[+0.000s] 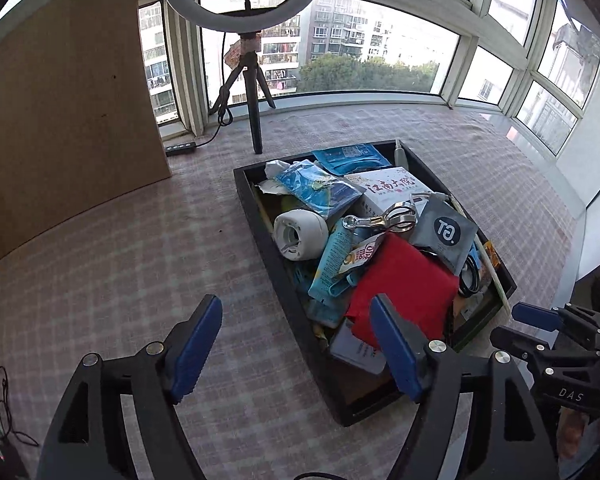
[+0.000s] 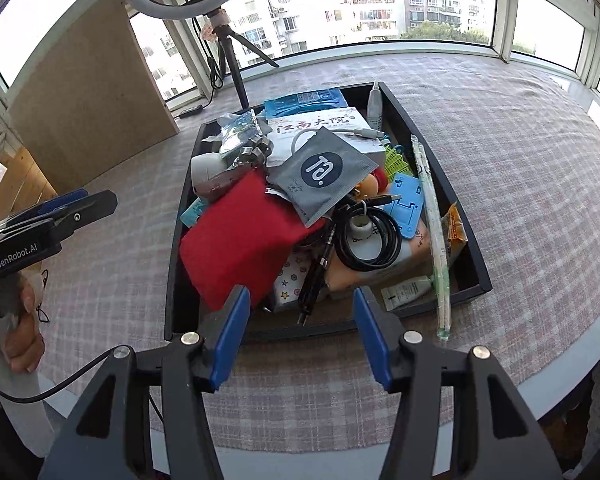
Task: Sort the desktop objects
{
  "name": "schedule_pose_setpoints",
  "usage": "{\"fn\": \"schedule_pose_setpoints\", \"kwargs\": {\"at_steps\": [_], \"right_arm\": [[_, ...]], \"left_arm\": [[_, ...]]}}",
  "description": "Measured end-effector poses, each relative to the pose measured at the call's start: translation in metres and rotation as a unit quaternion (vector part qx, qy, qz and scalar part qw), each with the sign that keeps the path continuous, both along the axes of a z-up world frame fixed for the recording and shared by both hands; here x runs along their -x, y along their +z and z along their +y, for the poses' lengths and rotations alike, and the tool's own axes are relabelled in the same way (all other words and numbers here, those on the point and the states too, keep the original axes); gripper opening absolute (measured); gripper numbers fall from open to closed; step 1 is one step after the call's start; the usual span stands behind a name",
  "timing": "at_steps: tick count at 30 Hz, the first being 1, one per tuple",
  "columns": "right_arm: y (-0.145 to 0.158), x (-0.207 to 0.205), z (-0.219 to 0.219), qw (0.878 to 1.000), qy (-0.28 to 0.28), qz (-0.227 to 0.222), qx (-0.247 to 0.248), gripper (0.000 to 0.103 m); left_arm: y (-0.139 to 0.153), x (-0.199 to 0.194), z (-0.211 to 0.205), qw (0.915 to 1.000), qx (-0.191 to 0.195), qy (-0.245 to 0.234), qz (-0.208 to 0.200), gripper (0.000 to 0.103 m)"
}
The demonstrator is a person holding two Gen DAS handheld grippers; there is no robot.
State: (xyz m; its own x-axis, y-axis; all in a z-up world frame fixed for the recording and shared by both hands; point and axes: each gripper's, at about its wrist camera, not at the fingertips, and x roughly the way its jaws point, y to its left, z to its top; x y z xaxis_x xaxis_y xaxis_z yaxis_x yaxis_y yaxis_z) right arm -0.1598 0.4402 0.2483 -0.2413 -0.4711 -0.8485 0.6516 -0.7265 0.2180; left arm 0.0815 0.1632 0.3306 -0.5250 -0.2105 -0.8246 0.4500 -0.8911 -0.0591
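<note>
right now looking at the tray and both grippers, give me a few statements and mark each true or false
1. The tray is piled with mixed items. True.
2. The left gripper is shut on the red cloth. False: its jaws stand open and empty; nothing holds the cloth.
3. A coiled black cable lies in the tray. True.
4. The grey sachet lies on the tablecloth outside the tray. False: it sits on top of the pile.
5. The right gripper is open, holding nothing. True.
</note>
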Motion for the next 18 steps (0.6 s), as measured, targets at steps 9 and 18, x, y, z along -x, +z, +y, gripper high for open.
{"fn": "schedule_pose_setpoints", "kwargs": {"at_steps": [9, 18], "right_arm": [[0.004, -0.055, -0.054, 1.000, 0.028, 0.004, -0.002, 0.054], [0.007, -0.112, -0.112, 0.998, 0.062, 0.027, -0.006, 0.060]], "left_arm": [[-0.003, -0.073, -0.041, 0.9987, 0.000, 0.049, -0.014, 0.075], [-0.016, -0.145, -0.082, 0.9940, 0.000, 0.106, -0.028, 0.077]]}}
